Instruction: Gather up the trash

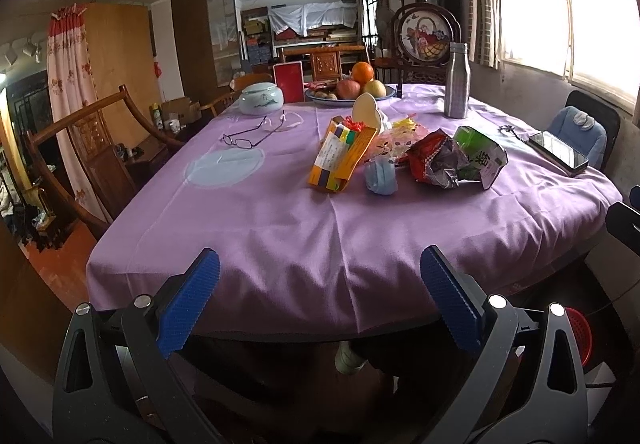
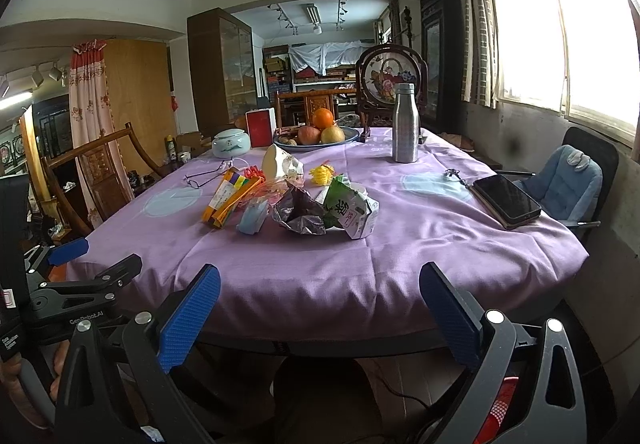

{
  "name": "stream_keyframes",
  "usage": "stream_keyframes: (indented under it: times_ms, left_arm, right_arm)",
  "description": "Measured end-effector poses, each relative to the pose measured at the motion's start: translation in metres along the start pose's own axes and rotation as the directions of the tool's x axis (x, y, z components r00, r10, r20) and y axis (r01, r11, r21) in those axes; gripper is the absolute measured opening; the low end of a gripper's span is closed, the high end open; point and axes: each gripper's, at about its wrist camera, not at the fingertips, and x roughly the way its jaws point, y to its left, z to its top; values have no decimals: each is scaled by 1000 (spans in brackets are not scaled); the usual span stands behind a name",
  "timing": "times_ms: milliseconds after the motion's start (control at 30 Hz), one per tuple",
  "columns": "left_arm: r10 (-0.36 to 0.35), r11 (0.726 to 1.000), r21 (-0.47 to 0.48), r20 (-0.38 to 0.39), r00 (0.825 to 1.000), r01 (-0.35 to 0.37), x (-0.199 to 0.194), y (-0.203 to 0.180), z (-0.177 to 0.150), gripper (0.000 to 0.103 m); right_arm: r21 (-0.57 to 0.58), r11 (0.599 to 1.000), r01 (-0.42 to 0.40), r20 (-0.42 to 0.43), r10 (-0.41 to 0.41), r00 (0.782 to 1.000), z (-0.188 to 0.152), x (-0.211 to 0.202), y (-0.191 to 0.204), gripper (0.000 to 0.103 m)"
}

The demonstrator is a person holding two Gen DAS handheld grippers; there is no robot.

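Both grippers, left (image 1: 320, 300) and right (image 2: 320, 308), are held spread wide and empty before the table (image 1: 280, 244); wrappers (image 2: 304, 214) are heaped mid-cloth.

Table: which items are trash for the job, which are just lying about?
Trash:
- orange-yellow carton
- crumpled blue face mask
- red foil snack bag
- green-white crushed carton
- yellow mesh wrapper

Lying about:
- eyeglasses
- phone
- steel bottle
- fruit bowl
- lidded ceramic jar
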Motion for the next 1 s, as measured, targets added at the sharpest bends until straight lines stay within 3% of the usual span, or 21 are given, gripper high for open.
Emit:
stream_keyframes:
  times_ms: [733,1000]
  left_arm:
    - [0,1000,-16,-29,1000,-1,12,3,-4,96]
    - [-4,1000,-25,-57,998,3,27,7,-6,96]
  right_arm:
    - [10,1000,-12,-16,12,1000,-7,3,5,97]
    - [28,999,-18,-45,19,999,-5,21,-5,97]
